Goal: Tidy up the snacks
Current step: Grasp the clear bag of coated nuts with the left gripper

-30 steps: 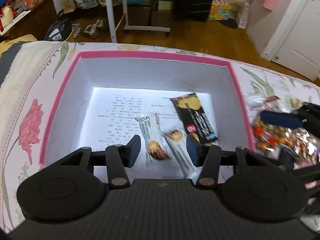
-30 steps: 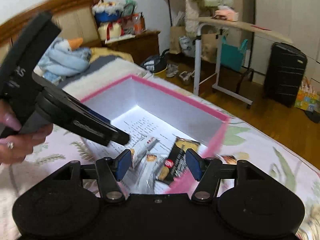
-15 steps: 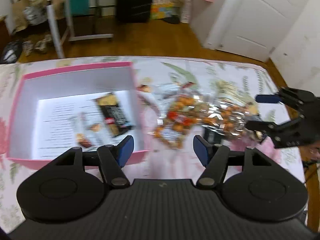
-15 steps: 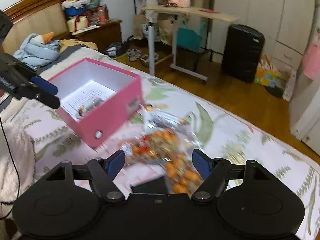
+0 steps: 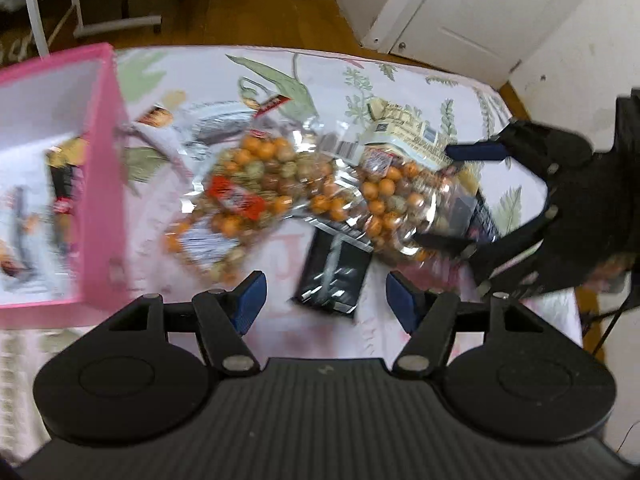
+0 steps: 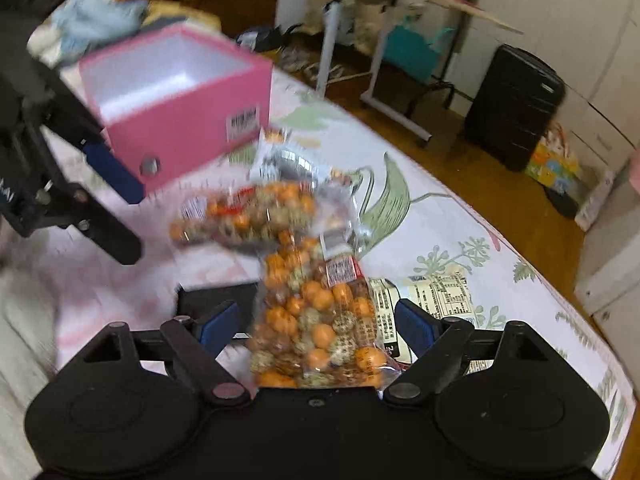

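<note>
A pink box (image 5: pixel 102 184) with a white inside stands on the flowered bedspread; it also shows in the right wrist view (image 6: pixel 188 120) and holds a few snack packets (image 5: pixel 60 196). Two clear bags of orange and green nut balls (image 5: pixel 256 184) (image 6: pixel 320 320) lie right of the box. A black packet (image 5: pixel 332 272) lies just ahead of my left gripper (image 5: pixel 324 300), which is open and empty. My right gripper (image 6: pixel 316 328) is open around the nearer nut bag, jaws apart on either side of it. A white labelled packet (image 6: pixel 440 300) lies beside it.
Silver wrapped snacks (image 5: pixel 216 128) lie by the box's corner. The bed edge (image 6: pixel 520 248) drops to a wooden floor with a black suitcase (image 6: pixel 516 108) and a white rolling table (image 6: pixel 380 80). A white door (image 5: pixel 460 12) stands beyond the bed.
Both grippers have swung away from the pink box to the snack pile on its right. The right gripper has come down around the nearer nut bag.
</note>
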Motion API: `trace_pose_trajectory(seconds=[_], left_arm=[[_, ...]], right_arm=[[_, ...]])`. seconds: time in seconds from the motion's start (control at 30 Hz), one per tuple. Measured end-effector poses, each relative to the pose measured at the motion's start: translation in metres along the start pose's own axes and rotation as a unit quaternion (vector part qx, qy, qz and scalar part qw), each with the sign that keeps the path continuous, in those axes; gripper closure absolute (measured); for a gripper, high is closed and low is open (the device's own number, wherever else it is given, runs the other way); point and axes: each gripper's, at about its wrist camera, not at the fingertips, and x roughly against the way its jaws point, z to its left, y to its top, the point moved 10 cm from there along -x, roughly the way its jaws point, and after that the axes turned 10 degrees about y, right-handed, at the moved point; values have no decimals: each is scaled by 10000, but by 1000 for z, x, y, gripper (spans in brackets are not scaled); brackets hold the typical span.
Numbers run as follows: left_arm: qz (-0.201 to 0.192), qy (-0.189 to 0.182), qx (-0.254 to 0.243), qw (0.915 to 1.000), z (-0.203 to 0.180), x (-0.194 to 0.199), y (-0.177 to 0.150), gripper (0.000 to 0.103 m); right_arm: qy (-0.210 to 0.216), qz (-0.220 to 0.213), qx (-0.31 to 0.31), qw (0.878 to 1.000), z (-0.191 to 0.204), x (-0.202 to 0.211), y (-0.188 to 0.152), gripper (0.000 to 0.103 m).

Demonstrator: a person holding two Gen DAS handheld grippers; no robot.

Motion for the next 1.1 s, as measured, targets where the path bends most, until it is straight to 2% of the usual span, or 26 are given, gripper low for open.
trace_pose_trajectory(seconds=[0.13,0.23,0.4,0.53,0.57,0.73,0.83,1.0,1.1], left_arm=[[-10,-259,317,9992,-18,-33,9,38],[112,-199,620,9978,-22,-55,13,39],[466,-696,1075,9907,-27,-68,4,39],[719,-821,1171,9871,-34,-81,-11,39],[659,-787,1183,9876,-36,-82,-12,39],[411,-653,1158,9903,-43,-85,-8,39],[363,-555,827,9944,-53,-83,-10,40],[533,-486,338,9968,-63,-75,-24,38],[634,-360,47,9973,-71,-65,-33,38]], right_arm=[[67,232,-111,9996,-9,-25,-8,13],[249,356,-208,9988,-7,-34,-13,11],[462,456,-70,9979,15,-34,-27,8],[206,412,-78,9989,30,-35,-35,8],[150,394,-119,9990,32,-36,-36,8],[-368,163,-141,9991,44,-45,-45,10],[-419,-81,-756,9962,44,-38,-47,14],[-615,-99,-1316,9893,60,-27,-56,15],[-558,-184,-1783,9822,70,-18,-60,16]])
